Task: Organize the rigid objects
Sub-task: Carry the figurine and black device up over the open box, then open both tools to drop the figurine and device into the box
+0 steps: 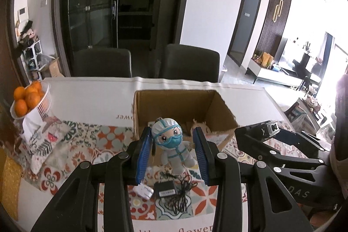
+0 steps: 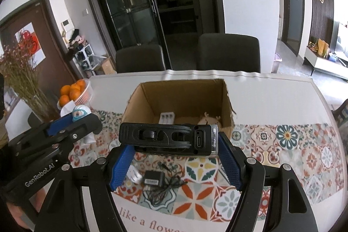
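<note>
Carrying two items toward the cardboard box [image 2: 182, 99] | left gripper [image 1: 174, 151] clamps our medic doll [image 1: 174, 142] | right gripper [image 2: 174, 160] grips a black device [image 2: 165, 138] | charger [image 2: 154, 181] left on surface.

"GenRobot.AI" on the left tongs [image 2: 71, 121]; tablecloth [image 2: 271, 101] reads "like a flower".

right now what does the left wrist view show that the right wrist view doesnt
Only the left wrist view shows the whole doll between the left gripper's fingers. Only the right wrist view shows the dried flowers, the white tray in the box, and the black device the right gripper holds, seen up close. Both show the cardboard box, oranges and charger.
</note>
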### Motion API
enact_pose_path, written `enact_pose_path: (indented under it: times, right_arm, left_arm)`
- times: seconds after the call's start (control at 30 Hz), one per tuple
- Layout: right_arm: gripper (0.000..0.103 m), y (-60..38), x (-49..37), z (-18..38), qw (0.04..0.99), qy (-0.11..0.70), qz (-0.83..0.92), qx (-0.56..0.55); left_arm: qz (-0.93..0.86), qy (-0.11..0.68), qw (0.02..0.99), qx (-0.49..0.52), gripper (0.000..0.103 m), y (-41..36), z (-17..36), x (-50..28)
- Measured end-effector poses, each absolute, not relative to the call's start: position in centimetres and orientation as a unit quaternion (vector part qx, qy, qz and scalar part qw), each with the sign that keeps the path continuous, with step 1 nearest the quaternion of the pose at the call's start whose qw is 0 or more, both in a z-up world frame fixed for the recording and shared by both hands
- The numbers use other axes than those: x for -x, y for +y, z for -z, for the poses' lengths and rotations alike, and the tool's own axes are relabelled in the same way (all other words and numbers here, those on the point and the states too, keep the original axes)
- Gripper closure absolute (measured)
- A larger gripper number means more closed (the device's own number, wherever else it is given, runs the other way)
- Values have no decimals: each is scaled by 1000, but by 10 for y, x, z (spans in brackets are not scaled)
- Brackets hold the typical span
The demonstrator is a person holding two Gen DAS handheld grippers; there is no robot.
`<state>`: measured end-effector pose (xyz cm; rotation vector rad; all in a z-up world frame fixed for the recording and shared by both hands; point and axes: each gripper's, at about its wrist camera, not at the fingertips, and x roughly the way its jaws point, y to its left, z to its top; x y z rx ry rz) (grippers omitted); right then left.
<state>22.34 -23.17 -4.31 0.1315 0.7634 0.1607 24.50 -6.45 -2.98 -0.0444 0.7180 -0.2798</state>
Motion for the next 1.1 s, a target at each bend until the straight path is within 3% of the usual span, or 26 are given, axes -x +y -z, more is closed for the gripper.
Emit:
enact_pose_path:
  times: [0.57,1.1]
  right_arm:
    - [30,-242,-294,30,910,404,-72,-66]
    - [30,-253,-356,67,877,474,-60,-58]
  left_arm:
    - [150,362,920,-18,65,-81,7,-317]
    - [149,456,876,-44,68,-96,50,-382]
